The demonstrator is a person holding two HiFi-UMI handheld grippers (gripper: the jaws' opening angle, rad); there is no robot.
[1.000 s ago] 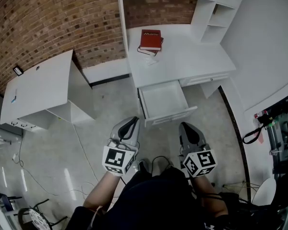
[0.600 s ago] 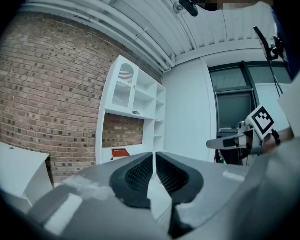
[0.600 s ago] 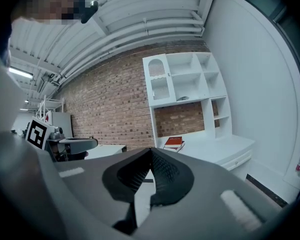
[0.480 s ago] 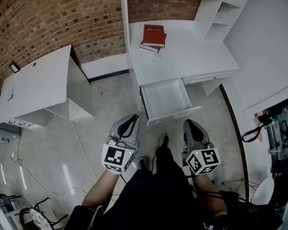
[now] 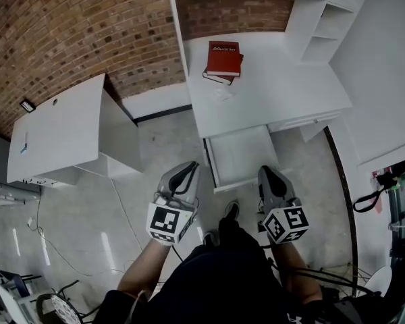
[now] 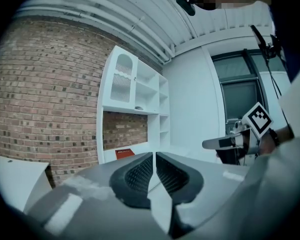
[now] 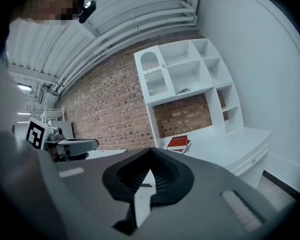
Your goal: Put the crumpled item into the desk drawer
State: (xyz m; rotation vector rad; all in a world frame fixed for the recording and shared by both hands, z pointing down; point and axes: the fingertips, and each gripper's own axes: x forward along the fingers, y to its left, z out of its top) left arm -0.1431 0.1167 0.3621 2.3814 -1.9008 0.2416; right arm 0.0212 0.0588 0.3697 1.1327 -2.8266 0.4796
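Head view: crumpled item on desk, judged light, soft, best pinched across its bulk; left gripper and right gripper clenched, empty.

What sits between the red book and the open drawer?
In the head view, the crumpled white item lies on the desktop between red book and drawer.

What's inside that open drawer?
Nothing that I can see: the drawer shows only its bare white bottom. Its back end is covered by the desk, so I cannot see in there.
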